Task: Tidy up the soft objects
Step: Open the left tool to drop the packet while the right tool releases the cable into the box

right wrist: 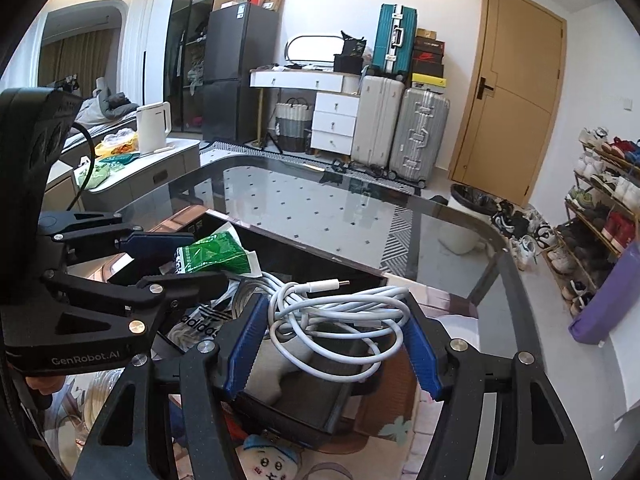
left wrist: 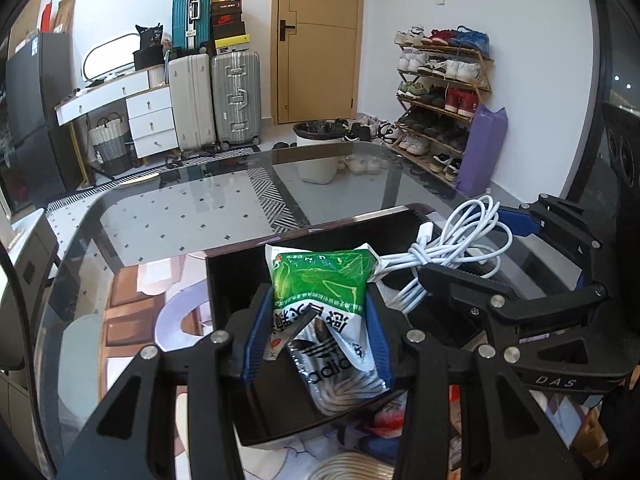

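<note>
A green-and-white soft packet [left wrist: 320,280] printed with Chinese characters sits clamped between the blue pads of the left gripper [left wrist: 318,320], whose jaws are closed on its sides. The packet hangs above a black tray [left wrist: 236,280] that rests on a glass table [left wrist: 180,216]. Beneath the packet, inside the tray, lies a clear bag with an Adidas logo [left wrist: 340,368] holding what looks like pale rope or cord.

Just to the right, a bundle of white charging cable [right wrist: 336,312], loosely coiled with a USB-C plug sticking out on top, lies between the blue pads of the right gripper [right wrist: 336,332]. Its jaws stand partly closed around the bundle, pressing the loops at both sides. The bundle is held over the right part of the same tray, close beside the green packet. In the left wrist view the cable [left wrist: 460,248] trails next to the packet's corner.

In the right wrist view the left gripper [right wrist: 192,256] appears at the left, with the packet [right wrist: 216,256] in its tips.

Through the glass, a patterned floor mat and a small cartoon face [right wrist: 268,460] show below. Beyond the table stand three suitcases [left wrist: 216,96], a white drawer unit [left wrist: 152,120], a tan wooden door [left wrist: 316,40], a white bin with a black liner [left wrist: 320,148] and a shoe rack [left wrist: 440,96] full of sneakers.
</note>
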`<state>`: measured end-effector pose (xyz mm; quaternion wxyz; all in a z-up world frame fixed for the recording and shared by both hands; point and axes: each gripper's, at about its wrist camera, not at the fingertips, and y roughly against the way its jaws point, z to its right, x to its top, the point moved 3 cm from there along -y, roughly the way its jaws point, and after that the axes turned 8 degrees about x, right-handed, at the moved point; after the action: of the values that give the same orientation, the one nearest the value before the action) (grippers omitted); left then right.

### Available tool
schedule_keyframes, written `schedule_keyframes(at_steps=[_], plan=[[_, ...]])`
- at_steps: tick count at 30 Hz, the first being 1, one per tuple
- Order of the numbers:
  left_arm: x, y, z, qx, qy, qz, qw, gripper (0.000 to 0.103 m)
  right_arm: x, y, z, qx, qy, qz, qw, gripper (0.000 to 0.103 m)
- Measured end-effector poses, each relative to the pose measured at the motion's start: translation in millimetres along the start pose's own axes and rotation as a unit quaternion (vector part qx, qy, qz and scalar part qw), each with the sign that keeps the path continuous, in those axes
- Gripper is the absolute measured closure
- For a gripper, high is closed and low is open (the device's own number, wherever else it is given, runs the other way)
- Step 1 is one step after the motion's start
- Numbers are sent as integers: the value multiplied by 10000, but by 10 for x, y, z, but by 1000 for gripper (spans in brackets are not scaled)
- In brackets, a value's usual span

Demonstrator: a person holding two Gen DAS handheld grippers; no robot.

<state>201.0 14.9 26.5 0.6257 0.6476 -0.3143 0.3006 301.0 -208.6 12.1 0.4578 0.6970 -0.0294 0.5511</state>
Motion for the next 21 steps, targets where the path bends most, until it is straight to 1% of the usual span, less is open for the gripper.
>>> schedule_keyframes(at_steps=[6, 9, 10, 11, 12, 13, 14, 15, 16, 17, 18, 19, 21], plan=[[-18, -56, -51, 6, 55, -74, 10000, 59, 10, -131, 30, 132, -45, -96, 9999, 37], [-23, -67, -56, -9, 61, -107, 9999, 55, 10, -127, 66, 332, -84, -80, 9994, 36], [-23, -68, -56, 10, 49, -121, 9999, 51, 10, -108, 87, 289, -111, -41, 9995, 36], [-15, -68, -61, 41, 41, -122, 9999, 50, 6, -86, 110, 212, -126, -4, 9997, 31], [-12, -49, -56, 31, 34, -89, 9999, 45, -1, -62, 138, 122, -169, 24, 9998, 25], [-9, -27, -48, 28, 23, -63, 10000, 39, -6, -24, 184, 54, -246, 48, 9997, 24], [-5, 0, -34, 37, -1, -38, 10000, 35, -13, 11, 218, 50, -310, 70, 9995, 22], [-4, 24, -26, 42, -27, -11, 10000, 29, -28, 67, 263, 96, -406, 97, 9991, 18], [-2, 64, -16, 57, -57, 32, 10000, 18, -38, 102, 279, 121, -456, 95, 9988, 15], [7, 105, -13, 51, -63, 95, 9999, 13, -52, 144, 304, 140, -495, 94, 9986, 9], [14, 173, -11, 11, -54, 202, 9998, 5, -71, 189, 323, 151, -536, 114, 9984, 5], [18, 216, -23, 0, -41, 260, 9997, 1, -99, 238, 347, 131, -595, 122, 9981, 3], [20, 304, -58, -10, 13, 342, 9994, 0, -168, 325, 393, 129, -732, 153, 9971, 1]])
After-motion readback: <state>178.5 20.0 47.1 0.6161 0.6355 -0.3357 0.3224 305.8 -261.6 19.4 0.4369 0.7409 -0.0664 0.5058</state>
